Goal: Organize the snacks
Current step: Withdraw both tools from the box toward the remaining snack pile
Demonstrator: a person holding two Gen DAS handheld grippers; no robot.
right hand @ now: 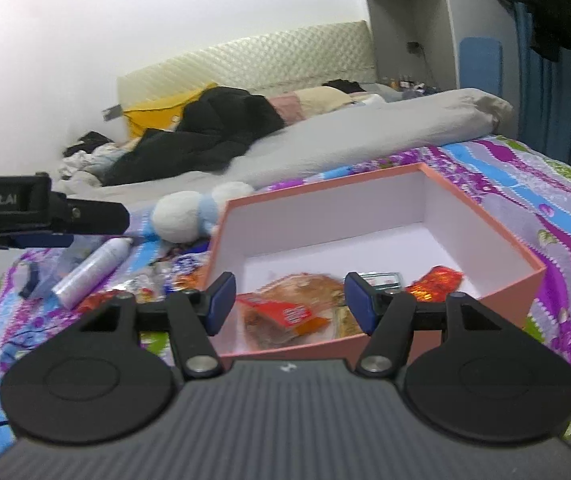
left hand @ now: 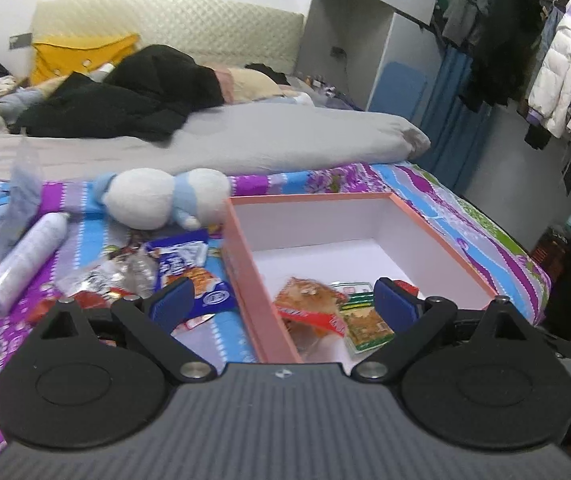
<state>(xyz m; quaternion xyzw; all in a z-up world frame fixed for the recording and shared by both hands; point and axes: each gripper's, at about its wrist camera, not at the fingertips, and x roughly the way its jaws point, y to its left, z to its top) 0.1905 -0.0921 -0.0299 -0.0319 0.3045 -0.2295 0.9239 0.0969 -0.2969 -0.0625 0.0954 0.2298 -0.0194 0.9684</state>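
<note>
On a bed (left hand: 437, 196) with a floral sheet, a pink box (left hand: 245, 264) holds several snack packets (left hand: 311, 306), more snacks (left hand: 181, 264) lie left of it, while the left gripper (left hand: 283, 304) and right gripper (right hand: 289, 302) hover spread and empty above it.

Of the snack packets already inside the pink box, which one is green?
The green packet, flat on the floor of the pink box, right of the large orange-red packet. The third, small packet is red-orange foil.
</note>
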